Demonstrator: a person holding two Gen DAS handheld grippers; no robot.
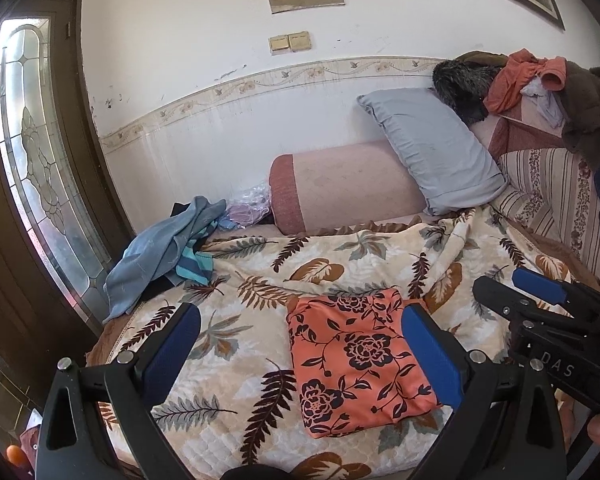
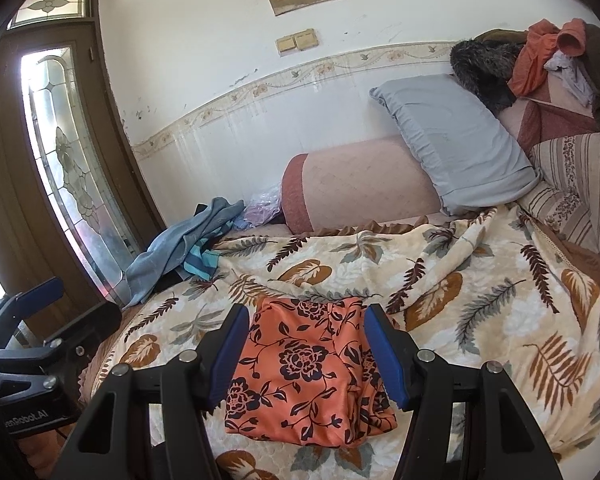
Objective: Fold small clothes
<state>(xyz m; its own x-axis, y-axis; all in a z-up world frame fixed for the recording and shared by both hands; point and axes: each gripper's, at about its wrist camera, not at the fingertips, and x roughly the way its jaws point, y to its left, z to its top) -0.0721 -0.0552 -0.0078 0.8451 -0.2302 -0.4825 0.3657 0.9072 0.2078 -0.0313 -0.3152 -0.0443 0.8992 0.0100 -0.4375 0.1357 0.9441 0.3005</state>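
A folded orange cloth with a dark flower print (image 1: 356, 360) (image 2: 300, 368) lies flat on the leaf-patterned blanket (image 1: 236, 364) (image 2: 480, 320). My left gripper (image 1: 302, 310) hovers just above the blanket, open wide, and its right blue pad overlaps the cloth's right edge in the picture. My right gripper (image 2: 307, 312) is open above the cloth, a pad on either side of its far half, neither pressing on it. In the left wrist view the right gripper (image 1: 508, 284) shows at the right edge. The left gripper (image 2: 24, 300) appears at the left edge of the right wrist view.
A heap of blue garments (image 1: 160, 256) (image 2: 180, 248) lies at the blanket's far left corner, beside a glass-panelled door (image 1: 32, 160). A pink bolster (image 1: 340, 184) and a grey pillow (image 1: 432, 148) stand against the wall. More clothes (image 1: 540, 84) are piled at the back right.
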